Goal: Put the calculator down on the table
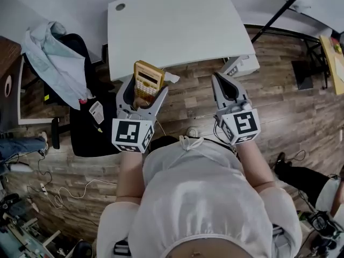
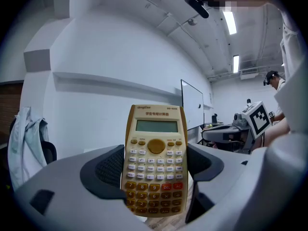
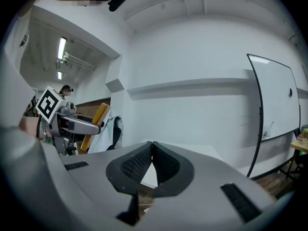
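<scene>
The left gripper pinches the lower half of a yellow-cased scientific calculator with white and orange keys. Its two dark ribbed pads press on the long side edges. The calculator stands upright in the air with its display on top and its keypad facing the person. The right gripper is pressed together on nothing, held level beside the left one. Both hang over the wood-plank floor, just short of the near edge of the white rectangular table. The calculator's top seems to reach that edge, though the steep angle makes this uncertain. To the left, a pale garment lies draped over a black chair.
</scene>
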Available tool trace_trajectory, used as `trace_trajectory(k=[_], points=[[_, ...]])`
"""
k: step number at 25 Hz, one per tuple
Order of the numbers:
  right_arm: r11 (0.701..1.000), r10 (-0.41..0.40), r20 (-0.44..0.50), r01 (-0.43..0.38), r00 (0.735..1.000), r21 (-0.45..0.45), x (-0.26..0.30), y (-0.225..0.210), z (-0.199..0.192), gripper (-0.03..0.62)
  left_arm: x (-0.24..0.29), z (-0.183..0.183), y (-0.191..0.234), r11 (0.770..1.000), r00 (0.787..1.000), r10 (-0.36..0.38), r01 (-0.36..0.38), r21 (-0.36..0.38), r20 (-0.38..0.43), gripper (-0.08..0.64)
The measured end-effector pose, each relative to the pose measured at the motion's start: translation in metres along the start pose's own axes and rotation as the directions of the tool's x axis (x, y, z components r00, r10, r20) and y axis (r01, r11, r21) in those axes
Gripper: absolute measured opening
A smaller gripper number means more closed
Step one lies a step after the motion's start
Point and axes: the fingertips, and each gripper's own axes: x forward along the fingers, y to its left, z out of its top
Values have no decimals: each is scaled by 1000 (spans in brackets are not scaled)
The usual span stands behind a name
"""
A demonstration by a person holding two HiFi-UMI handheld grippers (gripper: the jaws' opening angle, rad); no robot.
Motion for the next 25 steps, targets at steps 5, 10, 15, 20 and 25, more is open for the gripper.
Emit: trace_trajectory(k=[5,10,15,20,25], points=[[998,63,-12,-63,998,-15,26,-24,-4,5,26,-3,4,998,997,63,-63,-2,-37,408],[990,133,-35,-135,991,-51,67,-33,-9,5,57,-11,26,993,991,111,-113,-21,-70,408],[982,171,-53,-175,984,-75,119,-49,-9,5,103,-23,54,992,988,111,-116,-40,-109,408],[986,149,-56,-153,987,-73,187,-75,3,5,160,-24,96,993,986,109,-115,-38,-126,408],[981,182,-78,-187,980,-60,259,-89,1,5,215,-37,140,993,978,101,-109,-37,-185,408]])
